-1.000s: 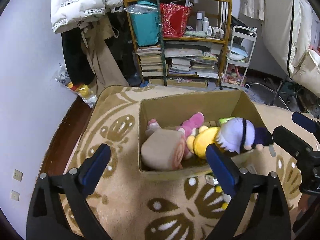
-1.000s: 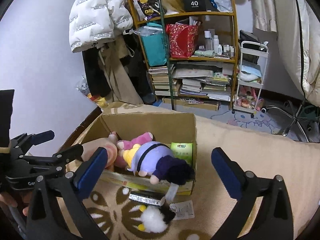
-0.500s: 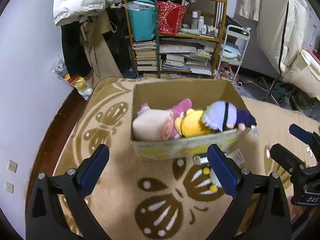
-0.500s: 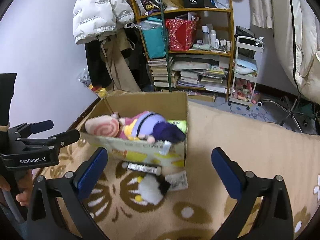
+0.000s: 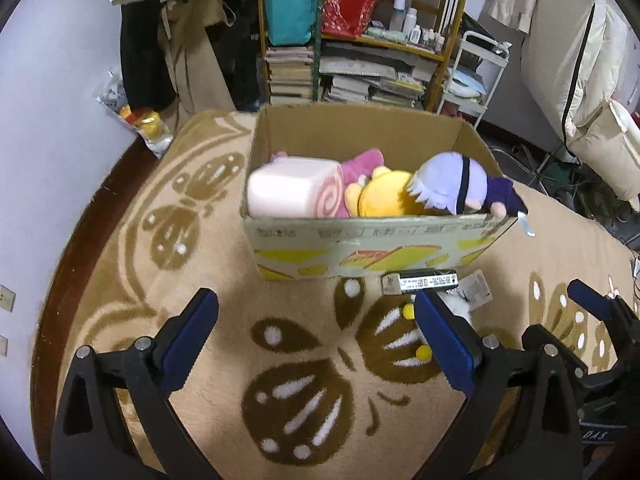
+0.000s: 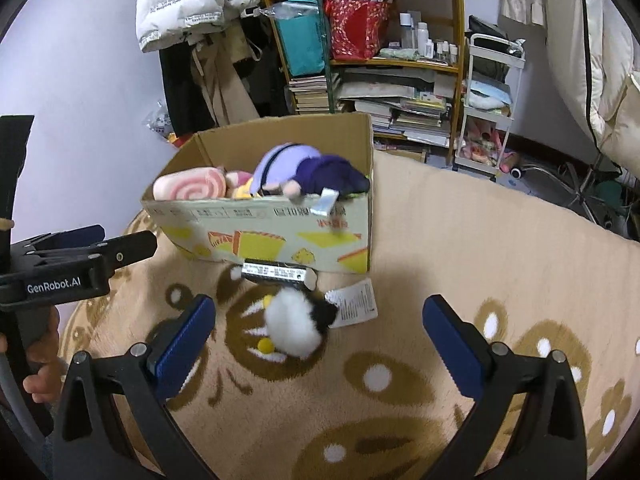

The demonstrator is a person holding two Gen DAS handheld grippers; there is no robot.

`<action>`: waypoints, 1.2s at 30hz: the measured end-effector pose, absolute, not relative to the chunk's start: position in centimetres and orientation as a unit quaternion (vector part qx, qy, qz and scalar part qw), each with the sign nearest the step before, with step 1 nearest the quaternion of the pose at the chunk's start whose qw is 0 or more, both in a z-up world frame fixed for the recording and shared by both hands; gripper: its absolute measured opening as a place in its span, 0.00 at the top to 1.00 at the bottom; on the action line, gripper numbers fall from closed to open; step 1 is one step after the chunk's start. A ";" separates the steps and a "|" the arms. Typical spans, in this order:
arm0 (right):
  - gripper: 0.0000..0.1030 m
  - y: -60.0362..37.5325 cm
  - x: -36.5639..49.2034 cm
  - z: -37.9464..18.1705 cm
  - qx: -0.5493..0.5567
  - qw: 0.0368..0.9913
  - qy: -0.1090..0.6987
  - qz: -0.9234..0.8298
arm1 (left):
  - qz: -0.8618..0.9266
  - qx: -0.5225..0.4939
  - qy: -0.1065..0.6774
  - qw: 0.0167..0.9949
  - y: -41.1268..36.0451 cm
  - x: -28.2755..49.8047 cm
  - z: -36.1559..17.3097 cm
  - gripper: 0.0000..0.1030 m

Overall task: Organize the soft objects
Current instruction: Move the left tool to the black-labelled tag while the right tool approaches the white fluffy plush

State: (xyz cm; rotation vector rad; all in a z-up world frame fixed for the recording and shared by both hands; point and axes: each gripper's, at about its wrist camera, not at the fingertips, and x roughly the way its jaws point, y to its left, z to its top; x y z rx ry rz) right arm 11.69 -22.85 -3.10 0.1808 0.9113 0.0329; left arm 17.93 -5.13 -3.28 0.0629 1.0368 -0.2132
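A cardboard box stands on the patterned rug. It holds a pink swirl-roll plush, a yellow plush, a pink plush and a purple-haired doll leaning over the front rim. A small white-and-black plush with paper tags lies on the rug in front of the box, partly hidden behind my left finger in the left wrist view. My left gripper and right gripper are both open and empty, above the rug short of the box.
A black barcoded strip lies against the box front. A shelf of books and bags and a white cart stand behind. Wall and hanging coats are at left; bedding is at right.
Both grippers have pulled back from the box and stayed open. The purple-haired doll now rests in the box. The white plush on the rug has come into fuller view.
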 end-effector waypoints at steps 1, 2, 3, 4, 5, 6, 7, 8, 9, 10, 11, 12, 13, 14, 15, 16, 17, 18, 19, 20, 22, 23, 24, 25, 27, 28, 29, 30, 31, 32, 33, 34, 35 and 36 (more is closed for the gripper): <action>0.00 -22.8 11.7 -3.4 0.085 0.892 0.444 0.017 | -0.101 0.029 0.497 0.862 -5.2 18.0 -3.6 0.05; 0.00 -22.7 11.8 -3.8 0.083 0.889 0.449 0.018 | -0.101 0.028 0.498 0.861 -5.1 18.2 -3.9 0.05; 0.00 -22.6 11.9 -4.0 0.081 0.887 0.453 0.018 | -0.101 0.027 0.499 0.860 -5.2 18.3 -4.2 0.05; 0.00 -22.5 12.0 -4.4 0.079 0.885 0.458 0.019 | -0.102 0.026 0.500 0.860 -5.3 18.3 -4.5 0.05; 0.00 -22.5 12.1 -4.8 0.078 0.883 0.463 0.019 | -0.103 0.024 0.502 0.858 -5.3 18.5 -4.8 0.05; 0.00 -22.5 12.2 -5.2 0.079 0.880 0.468 0.019 | -0.106 0.023 0.505 0.857 -5.5 18.6 -5.1 0.05; 0.00 -22.5 12.4 -5.5 0.081 0.878 0.472 0.020 | -0.108 0.021 0.507 0.855 -5.6 18.8 -5.3 0.05; 0.00 -22.5 12.5 -5.8 0.084 0.875 0.476 0.020 | -0.111 0.019 0.509 0.853 -5.7 18.9 -5.5 0.05; 0.00 -22.5 12.6 -6.1 0.086 0.874 0.478 0.021 | -0.115 0.019 0.512 0.851 -5.8 19.1 -5.8 0.05; 0.00 -22.6 12.9 -6.3 0.087 0.872 0.481 0.021 | -0.118 0.019 0.513 0.850 -5.9 19.3 -6.0 0.05; 0.00 -22.7 13.1 -6.6 0.089 0.870 0.484 0.020 | -0.120 0.019 0.513 0.849 -6.1 19.4 -6.2 0.05; 0.00 -22.8 13.3 -7.0 0.091 0.867 0.489 0.020 | -0.121 0.018 0.514 0.849 -6.2 19.5 -6.4 0.05; 0.00 -22.8 13.5 -7.3 0.093 0.865 0.492 0.018 | -0.123 0.015 0.516 0.848 -6.3 19.7 -6.7 0.05; 0.00 -22.9 13.7 -7.7 0.095 0.863 0.495 0.017 | -0.125 0.011 0.513 0.849 -6.4 19.7 -6.8 0.05; 0.00 -23.1 13.9 -8.1 0.100 0.861 0.499 0.016 | -0.125 0.010 0.508 0.853 -6.4 19.7 -6.8 0.05; 0.00 -23.2 14.1 -8.4 0.104 0.859 0.501 0.017 | -0.124 0.010 0.503 0.855 -6.5 19.7 -6.8 0.05; 0.00 -23.3 14.3 -8.7 0.109 0.857 0.503 0.018 | -0.124 0.008 0.502 0.856 -6.6 19.7 -6.9 0.05; 0.00 -23.4 14.5 -9.0 0.113 0.856 0.504 0.018 | -0.126 0.003 0.506 0.853 -6.6 19.9 -7.1 0.05; 0.00 -23.5 14.8 -9.3 0.117 0.854 0.506 0.019 | -0.128 -0.003 0.510 0.851 -6.7 20.0 -7.3 0.05; 0.00 -23.5 15.1 -9.6 0.115 0.853 0.510 0.020 | -0.129 -0.007 0.514 0.848 -6.7 20.2 -7.6 0.05; 0.00 -23.2 15.4 -9.9 0.101 0.853 0.511 0.021 | -0.127 -0.007 0.517 0.846 -7.0 20.4 -7.9 0.05; 0.00 -23.0 15.6 -10.1 0.098 0.853 0.512 0.027 | -0.126 -0.006 0.518 0.846 -7.1 20.4 -8.0 0.05; 0.00 -22.9 15.8 -10.3 0.097 0.851 0.516 0.031 | -0.125 -0.007 0.518 0.846 -7.2 20.5 -8.1 0.05; 0.00 -22.7 16.0 -10.6 0.095 0.849 0.518 0.032 | -0.125 -0.008 0.518 0.846 -7.2 20.6 -8.1 0.05; 0.00 -22.4 16.5 -11.1 0.089 0.847 0.524 0.035 | -0.124 -0.009 0.520 0.845 -7.4 20.6 -8.3 0.05; 0.00 -22.2 16.7 -11.4 0.086 0.846 0.525 0.038 | -0.126 -0.009 0.521 0.844 -7.5 20.6 -8.4 0.05; 0.00 -22.0 16.9 -11.6 0.083 0.845 0.526 0.041 | -0.127 -0.008 0.521 0.844 -7.6 20.7 -8.4 0.05; 0.00 -21.9 17.0 -11.9 0.081 0.844 0.528 0.043 | -0.127 -0.005 0.521 0.844 -7.8 20.7 -8.4 0.05; 0.00 -21.9 17.1 -12.1 0.082 0.843 0.530 0.045 | -0.127 -0.003 0.521 0.844 -7.9 20.7 -8.5 0.05; 0.01 -21.9 17.3 -12.3 0.086 0.842 0.531 0.046 | -0.129 -0.002 0.522 0.843 -8.1 20.7 -8.6 0.05; 0.04 -22.0 17.5 -12.6 0.096 0.838 0.534 0.050 | -0.130 -0.002 0.523 0.842 -8.2 20.7 -8.7 0.05; 0.11 -22.1 17.7 -12.9 0.106 0.834 0.538 0.052 | -0.132 -0.003 0.523 0.842 -8.3 20.8 -8.7 0.05; 0.17 -22.4 17.8 -13.2 0.118 0.830 0.543 0.054 | -0.134 -0.004 0.524 0.841 -8.4 20.8 -8.8 0.05; 0.18 -22.7 17.9 -13.5 0.131 0.826 0.546 0.056 | -0.136 -0.006 0.525 0.840 -8.5 20.9 -8.9 0.05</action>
